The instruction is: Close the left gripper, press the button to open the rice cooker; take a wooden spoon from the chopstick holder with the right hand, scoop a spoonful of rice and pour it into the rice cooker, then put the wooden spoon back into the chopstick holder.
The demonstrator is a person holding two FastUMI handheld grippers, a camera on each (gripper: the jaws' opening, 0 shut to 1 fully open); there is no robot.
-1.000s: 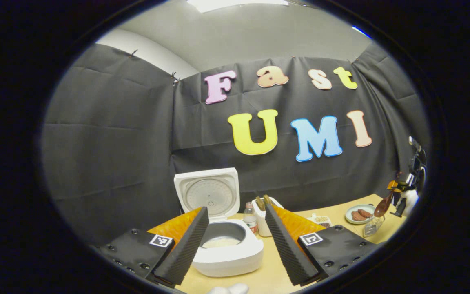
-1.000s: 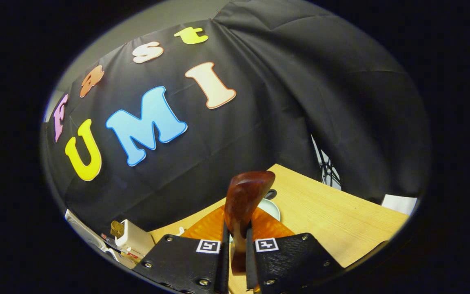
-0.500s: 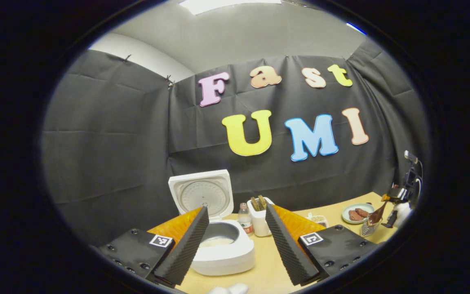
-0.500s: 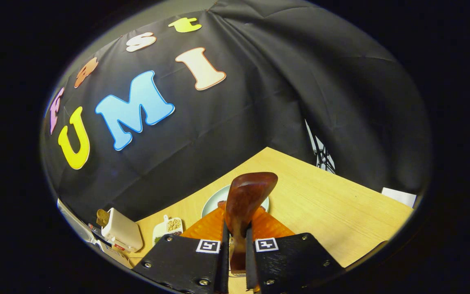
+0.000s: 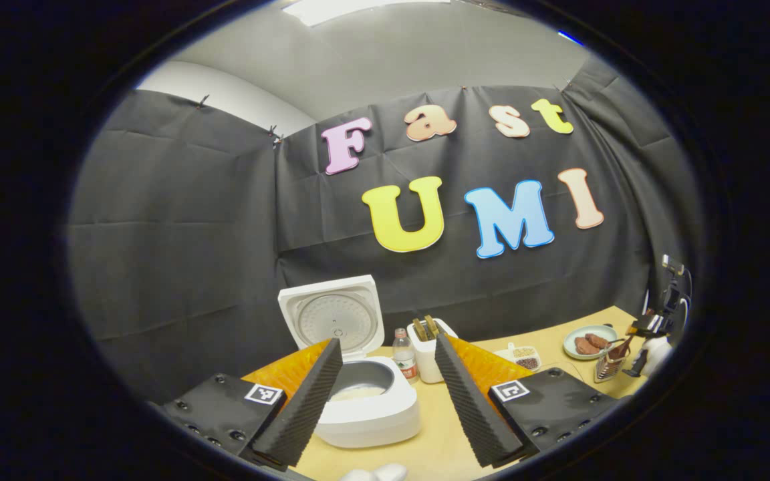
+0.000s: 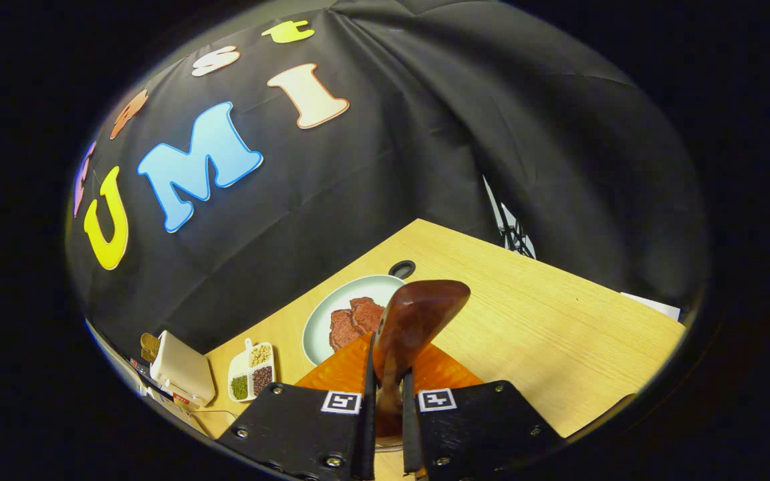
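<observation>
The white rice cooker (image 5: 371,417) stands open with its lid (image 5: 335,321) upright and pale rice in the pot. My left gripper (image 5: 385,394) hangs open in front of it, its fingers either side of the pot and touching nothing. Far right on the table, the wire chopstick holder (image 5: 607,367) has the wooden spoon (image 5: 622,349) at its top, held by my right gripper (image 5: 652,327). In the right gripper view, my right gripper (image 6: 386,381) is shut on the wooden spoon (image 6: 418,317), bowl pointing up. How deep the handle sits in the holder is hidden.
A small bottle (image 5: 402,355) and a white box with wooden pieces (image 5: 428,354) stand behind the cooker. A divided dish of beans (image 5: 524,357) and a plate of meat (image 5: 589,342) lie toward the right. The same plate (image 6: 325,321), dish (image 6: 251,377) and box (image 6: 181,374) lie on the wooden table (image 6: 559,334).
My right gripper has tipped downward and lowered the spoon from above the wire holder to its top. The left gripper has drifted slightly back, still open.
</observation>
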